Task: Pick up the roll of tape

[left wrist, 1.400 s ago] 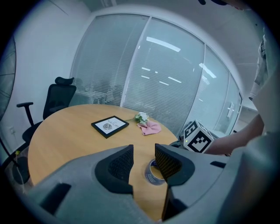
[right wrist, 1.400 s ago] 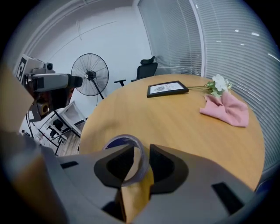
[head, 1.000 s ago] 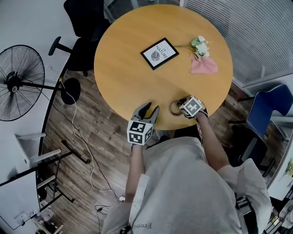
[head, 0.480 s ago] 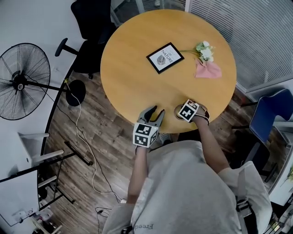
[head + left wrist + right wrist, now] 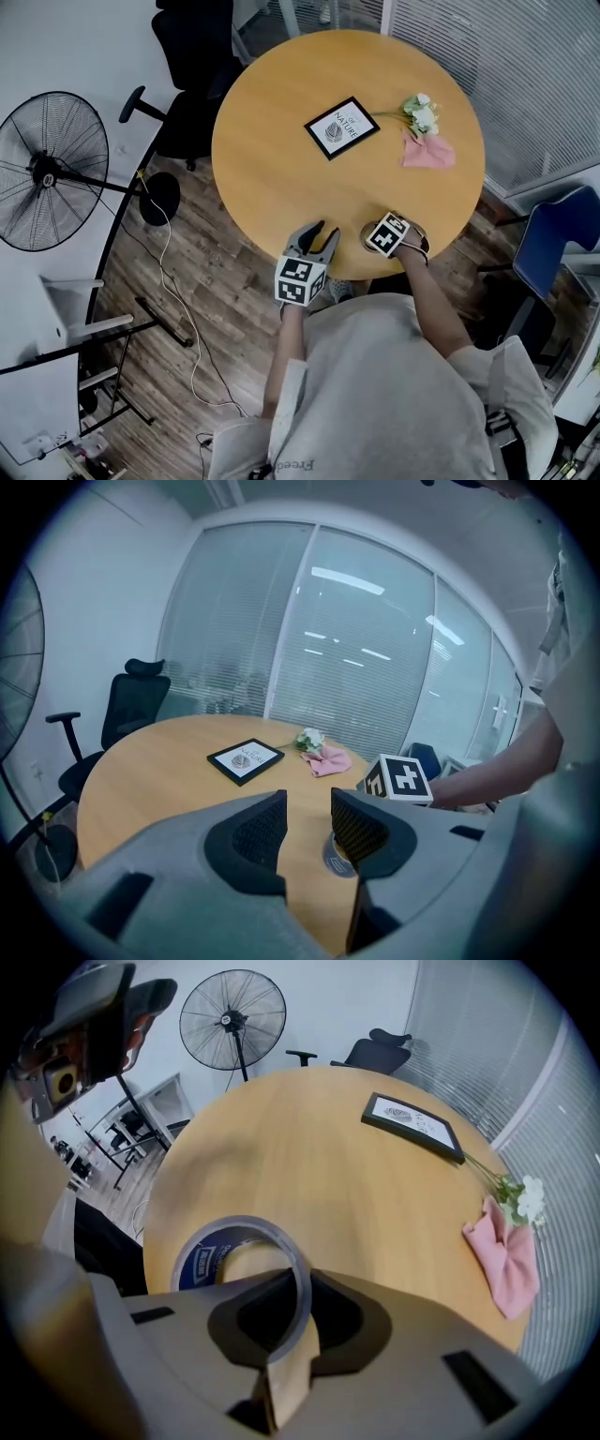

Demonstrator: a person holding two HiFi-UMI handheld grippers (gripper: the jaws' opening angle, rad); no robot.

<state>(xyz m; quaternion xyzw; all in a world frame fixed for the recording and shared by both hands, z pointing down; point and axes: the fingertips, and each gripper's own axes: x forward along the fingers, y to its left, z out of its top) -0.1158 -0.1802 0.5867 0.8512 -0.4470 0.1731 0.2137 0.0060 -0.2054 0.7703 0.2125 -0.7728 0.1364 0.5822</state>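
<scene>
The roll of tape (image 5: 202,1251), clear with a blue-printed core, lies flat near the front edge of the round wooden table (image 5: 281,159). My right gripper (image 5: 298,1288) points steeply down over it, one jaw inside the ring and one outside, shut on the roll's wall. In the head view the right gripper (image 5: 377,236) covers most of the tape (image 5: 367,233). My left gripper (image 5: 317,232) hovers open just left of it, with nothing between its jaws. The left gripper view shows the left gripper (image 5: 307,822) with the tape (image 5: 337,860) behind its jaws.
A black-framed picture (image 5: 341,127), white flowers (image 5: 419,111) and a pink cloth (image 5: 427,153) lie on the far half of the table. A standing fan (image 5: 52,169) and a black chair (image 5: 192,56) are to the left, and a blue chair (image 5: 558,244) to the right.
My right gripper tipped and rolled over the tape, and its jaws closed onto the roll's wall. The left gripper has hardly moved.
</scene>
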